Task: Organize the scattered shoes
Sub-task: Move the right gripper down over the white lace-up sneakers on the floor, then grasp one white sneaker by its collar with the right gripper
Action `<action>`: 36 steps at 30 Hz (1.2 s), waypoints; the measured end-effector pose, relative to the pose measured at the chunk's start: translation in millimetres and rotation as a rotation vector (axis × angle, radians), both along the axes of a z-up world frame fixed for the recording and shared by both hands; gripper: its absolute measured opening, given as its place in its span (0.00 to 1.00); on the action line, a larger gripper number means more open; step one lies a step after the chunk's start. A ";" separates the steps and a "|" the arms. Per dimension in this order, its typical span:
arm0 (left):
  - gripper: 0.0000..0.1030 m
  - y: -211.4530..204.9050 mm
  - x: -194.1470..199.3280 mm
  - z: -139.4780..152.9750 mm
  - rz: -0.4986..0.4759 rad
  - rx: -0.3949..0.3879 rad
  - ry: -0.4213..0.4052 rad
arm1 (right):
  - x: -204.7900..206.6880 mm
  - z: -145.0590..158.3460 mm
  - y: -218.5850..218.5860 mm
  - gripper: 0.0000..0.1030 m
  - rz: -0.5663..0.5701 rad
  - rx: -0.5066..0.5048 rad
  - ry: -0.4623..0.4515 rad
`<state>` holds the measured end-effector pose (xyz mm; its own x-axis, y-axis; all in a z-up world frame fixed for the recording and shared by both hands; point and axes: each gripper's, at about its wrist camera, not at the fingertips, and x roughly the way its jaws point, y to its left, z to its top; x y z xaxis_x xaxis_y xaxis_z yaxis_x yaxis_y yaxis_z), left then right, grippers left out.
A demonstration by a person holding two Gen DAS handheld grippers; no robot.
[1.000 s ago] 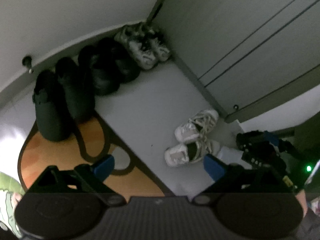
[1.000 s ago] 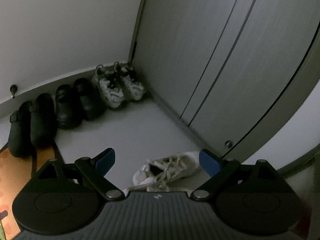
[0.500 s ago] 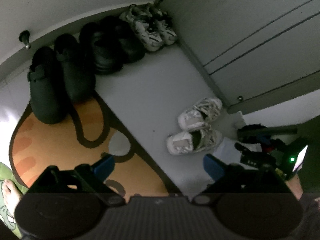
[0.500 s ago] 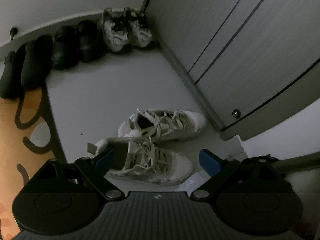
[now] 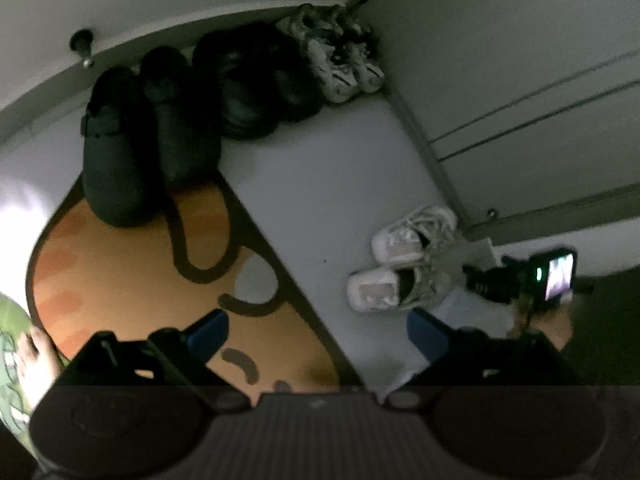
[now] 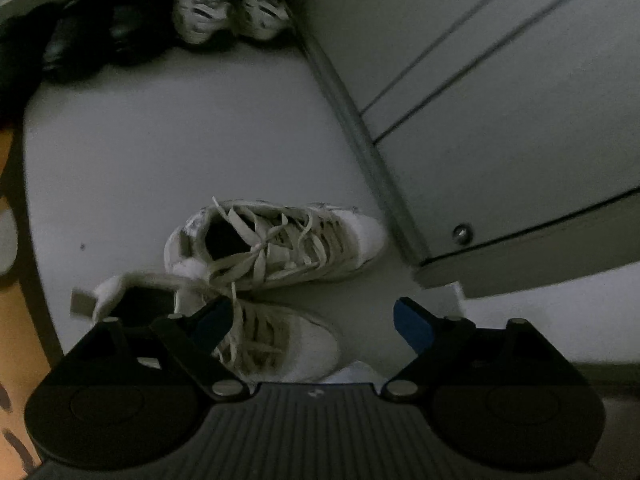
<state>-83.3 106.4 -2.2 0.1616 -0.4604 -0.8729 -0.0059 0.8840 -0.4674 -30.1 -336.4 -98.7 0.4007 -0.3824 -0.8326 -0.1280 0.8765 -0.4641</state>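
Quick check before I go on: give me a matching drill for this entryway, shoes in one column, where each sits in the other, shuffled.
Things:
1. white lace-up sneakers
2. black clogs
3. patterned grey sneakers
4. right gripper

Places:
A. in the far corner, by the wall and cabinet
B. partly on the orange rug
C. on bare floor near the cabinet door's lower corner
D. open, just above the nearer white sneaker

Pairs: 1-C, 2-B, 3-A, 4-D

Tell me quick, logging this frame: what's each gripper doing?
Left gripper: open, holding nothing.
Right gripper: open, over the near white sneaker, empty.
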 end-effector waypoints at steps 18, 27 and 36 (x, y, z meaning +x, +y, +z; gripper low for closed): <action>0.93 13.1 2.9 -44.9 -0.011 0.070 0.121 | 53.0 -68.6 11.2 0.62 0.026 -0.003 0.075; 0.93 16.3 5.2 -50.6 0.005 0.079 0.146 | 71.0 -85.7 3.3 0.16 -0.040 -0.017 0.120; 0.93 -4.0 10.2 -36.8 -0.005 0.029 0.132 | 73.4 -53.2 -1.6 0.09 -0.053 0.051 0.122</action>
<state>-73.1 102.4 -39.0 0.0423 -0.4350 -0.8994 -0.0616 0.8974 -0.4370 43.3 -338.0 -151.9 0.2756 -0.3561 -0.8929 -0.1341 0.9055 -0.4026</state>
